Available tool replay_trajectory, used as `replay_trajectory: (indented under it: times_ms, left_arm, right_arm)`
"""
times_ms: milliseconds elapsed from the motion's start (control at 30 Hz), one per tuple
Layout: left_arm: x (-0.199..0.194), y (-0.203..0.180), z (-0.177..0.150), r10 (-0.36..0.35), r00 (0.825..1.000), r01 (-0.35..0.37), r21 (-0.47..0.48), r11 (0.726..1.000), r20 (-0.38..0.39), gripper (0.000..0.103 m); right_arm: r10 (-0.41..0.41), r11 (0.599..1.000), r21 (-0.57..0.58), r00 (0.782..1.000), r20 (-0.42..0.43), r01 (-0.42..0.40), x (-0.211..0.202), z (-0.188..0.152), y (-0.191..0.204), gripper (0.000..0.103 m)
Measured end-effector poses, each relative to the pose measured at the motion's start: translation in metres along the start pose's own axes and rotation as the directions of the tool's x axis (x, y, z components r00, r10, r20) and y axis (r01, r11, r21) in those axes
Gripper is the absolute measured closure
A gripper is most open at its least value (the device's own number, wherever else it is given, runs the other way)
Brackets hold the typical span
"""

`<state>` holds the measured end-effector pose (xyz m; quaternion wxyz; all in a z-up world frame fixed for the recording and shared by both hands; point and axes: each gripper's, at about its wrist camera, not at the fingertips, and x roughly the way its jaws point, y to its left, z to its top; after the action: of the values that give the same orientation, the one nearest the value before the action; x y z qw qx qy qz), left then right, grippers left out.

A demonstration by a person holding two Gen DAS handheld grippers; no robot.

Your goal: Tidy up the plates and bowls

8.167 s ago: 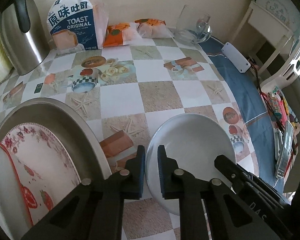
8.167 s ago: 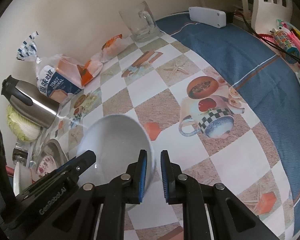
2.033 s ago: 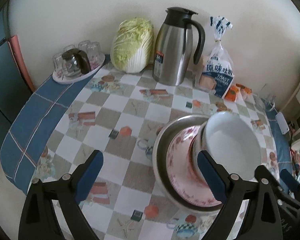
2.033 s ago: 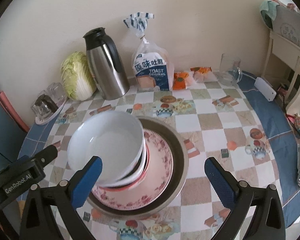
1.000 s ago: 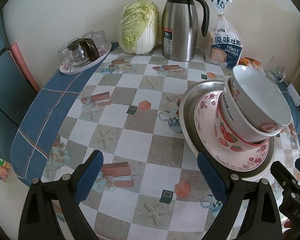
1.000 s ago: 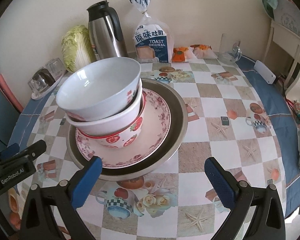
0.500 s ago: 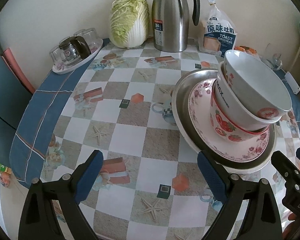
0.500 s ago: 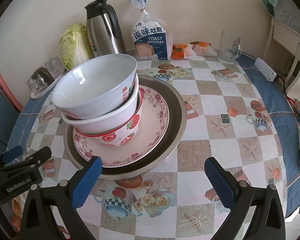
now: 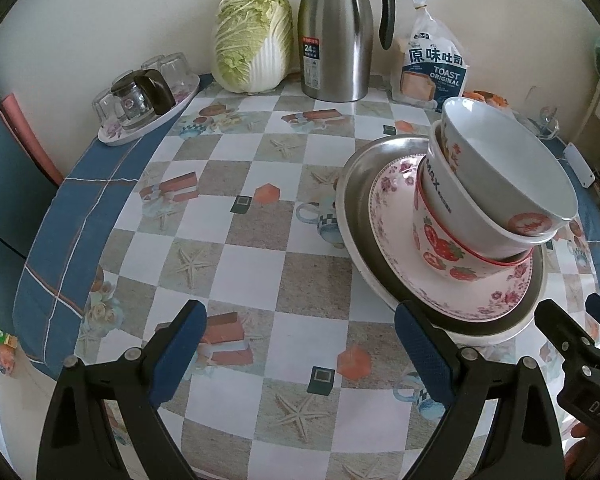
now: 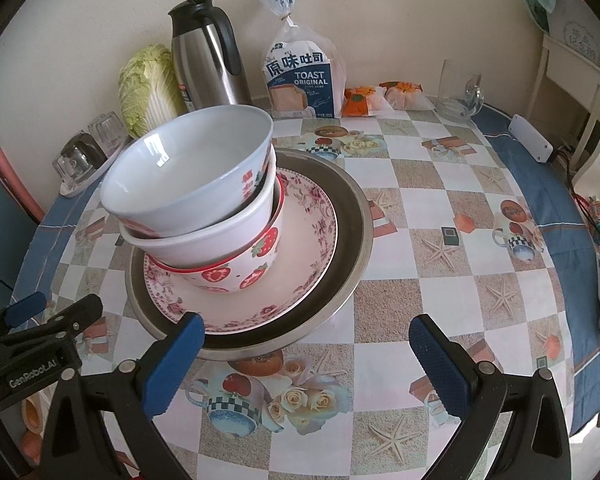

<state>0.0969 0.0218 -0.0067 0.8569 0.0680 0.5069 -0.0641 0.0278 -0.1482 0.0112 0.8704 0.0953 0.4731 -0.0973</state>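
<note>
Three bowls nesting crookedly on the flowered plate (image 10: pixel 300 256), itself sitting in the steel basin (image 10: pixel 352 240) toward the table's middle. Leaning toward one side: top white bowl (image 10: pixel 188 172) tilting inside the middle white bowl (image 10: pixel 220 236), strawberry bowl (image 10: pixel 240 276) bearing both. Likely risking a slide or topple through any nudge to the basin or tablecloth (image 9: pixel 244 280). Counting one plate, one basin, three bowls. Both left gripper (image 9: pixel 300 344) and right gripper (image 10: pixel 304 356) hovering wide apart near the basin's front, holding nothing
</note>
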Motion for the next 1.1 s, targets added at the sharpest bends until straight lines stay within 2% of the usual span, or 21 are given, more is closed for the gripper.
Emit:
replay_trajectory:
  times_ms: [1100]
  left_arm:
    - [-0.001,-0.0002,0.0004,-0.009,1.0,0.009,-0.007,1.0,0.0,0.008]
  right_arm:
    - [-0.006,1.0,-0.003,1.0,-0.006,0.006,0.0012,0.0004,0.0,0.0]
